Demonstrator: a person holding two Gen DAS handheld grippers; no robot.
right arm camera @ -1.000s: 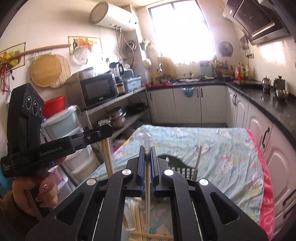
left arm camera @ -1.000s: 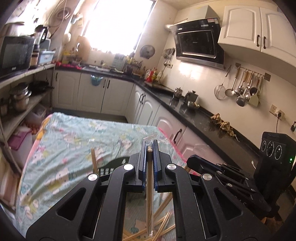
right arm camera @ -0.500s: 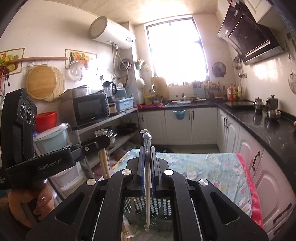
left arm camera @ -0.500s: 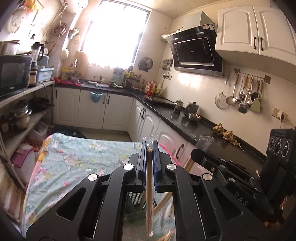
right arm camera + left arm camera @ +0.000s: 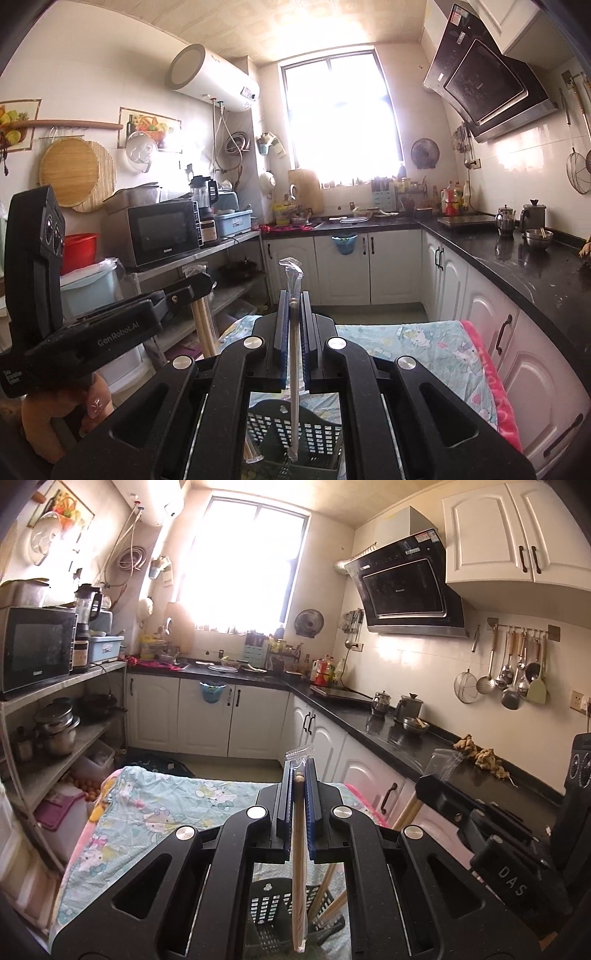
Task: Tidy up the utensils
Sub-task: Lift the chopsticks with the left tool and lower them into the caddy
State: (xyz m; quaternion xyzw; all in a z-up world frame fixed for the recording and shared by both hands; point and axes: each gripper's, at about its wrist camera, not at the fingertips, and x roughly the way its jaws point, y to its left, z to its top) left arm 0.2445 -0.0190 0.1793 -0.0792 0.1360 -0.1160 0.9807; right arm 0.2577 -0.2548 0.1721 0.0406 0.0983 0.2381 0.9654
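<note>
Left gripper (image 5: pixel 300 775) and right gripper (image 5: pixel 294 301) side by side, fingers (image 5: pixel 282 321) clamped.

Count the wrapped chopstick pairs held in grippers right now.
2: one pair hangs from the left gripper, one pair from the right gripper. More may lie hidden below.

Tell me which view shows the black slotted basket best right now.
The right wrist view: the black slotted basket shows its perforated wall and rim below the right gripper, shut on wrapped chopsticks. The left wrist view shows only part of it behind the gripper frame.
</note>
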